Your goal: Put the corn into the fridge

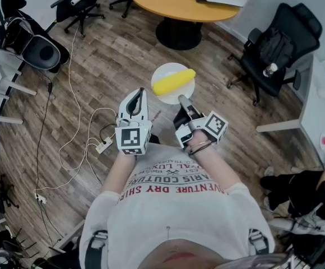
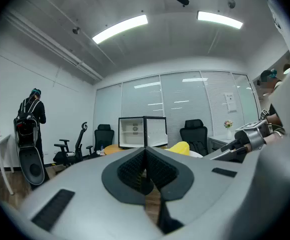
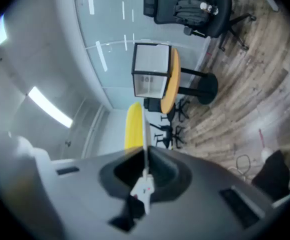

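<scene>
Two grippers in the head view, one in each hand, both held level in front of the chest.

Left gripper [image 1: 139, 92]: jaws fully together, with nothing between the pads and nothing held.

Right gripper [image 1: 182, 99]: jaws almost closed, pinching the near rim of one white plate [image 1: 163, 69]. In the right gripper view, only the thin edge of this plate between the two pads.

One corn [image 1: 173, 81], yellow, lying across the plate and carried in the air above the wooden floor [image 1: 112, 66]. Not yet in the fridge. Also visible in the left gripper view as a yellow shape [image 2: 180, 146], to the right of and below the fridge.

One small fridge [image 2: 142, 131], white inside, standing on one round orange table [image 1: 168, 4] ahead of the grippers and well apart from the corn.

Three black office chairs in the head view: one [image 1: 280, 43] at the right of the table with dark things on its seat, and two [image 1: 75, 4] at the top left.

One white cable [image 1: 70, 94] running over the floor to one power strip [image 1: 102, 145].

Two light strips [image 2: 120, 28] on the ceiling in the left gripper view, and one other person [image 2: 31, 111] standing by the left wall.
</scene>
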`<state>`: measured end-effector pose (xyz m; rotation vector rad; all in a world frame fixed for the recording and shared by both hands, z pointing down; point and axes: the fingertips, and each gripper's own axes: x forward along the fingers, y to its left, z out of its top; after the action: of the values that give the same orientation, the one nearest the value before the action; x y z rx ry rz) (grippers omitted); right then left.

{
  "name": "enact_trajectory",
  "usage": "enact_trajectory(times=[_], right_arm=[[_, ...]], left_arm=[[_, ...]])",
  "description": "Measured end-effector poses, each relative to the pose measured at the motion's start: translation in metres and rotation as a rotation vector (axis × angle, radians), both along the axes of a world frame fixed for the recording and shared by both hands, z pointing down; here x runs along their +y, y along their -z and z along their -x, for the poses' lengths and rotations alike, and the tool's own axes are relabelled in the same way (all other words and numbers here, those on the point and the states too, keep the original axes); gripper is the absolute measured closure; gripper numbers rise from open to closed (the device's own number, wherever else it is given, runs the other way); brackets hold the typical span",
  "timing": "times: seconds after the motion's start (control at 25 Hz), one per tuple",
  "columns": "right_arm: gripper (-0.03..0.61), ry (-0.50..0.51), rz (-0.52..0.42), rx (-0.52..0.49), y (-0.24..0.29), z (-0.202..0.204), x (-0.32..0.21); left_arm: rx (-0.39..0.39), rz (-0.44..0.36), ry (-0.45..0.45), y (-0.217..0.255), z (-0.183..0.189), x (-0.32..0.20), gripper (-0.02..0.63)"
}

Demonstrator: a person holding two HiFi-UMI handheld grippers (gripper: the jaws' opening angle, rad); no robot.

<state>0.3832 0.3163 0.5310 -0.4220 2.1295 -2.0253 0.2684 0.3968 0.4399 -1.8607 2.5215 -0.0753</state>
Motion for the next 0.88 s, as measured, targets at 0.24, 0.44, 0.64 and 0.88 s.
enact_trajectory(times=[0.24,0.44,0.64,0.88], right_arm=[[0.538,-0.005,-0.002,0.012,-0.003,0.002,-0.004],[0.538,-0.001,0.0,0.015,-0.005,0.002,-0.005],[0.54,-0.015,0.036,0.013,-0.014,0.001,-0.006],[0.541,-0.044,0.054,0.025,-0.022,0.023,-0.016]], left_arm=[[0.006,0.002,0.016,-0.003,0.008,0.001,0.588],[0.009,-0.011,0.008,-0.001,0.004,0.0,0.588],[0.03,-0.002,-0.001,-0.011,0.006,-0.002,0.588],[0.062,0.015,-0.012,-0.025,0.036,-0.012,0.588]])
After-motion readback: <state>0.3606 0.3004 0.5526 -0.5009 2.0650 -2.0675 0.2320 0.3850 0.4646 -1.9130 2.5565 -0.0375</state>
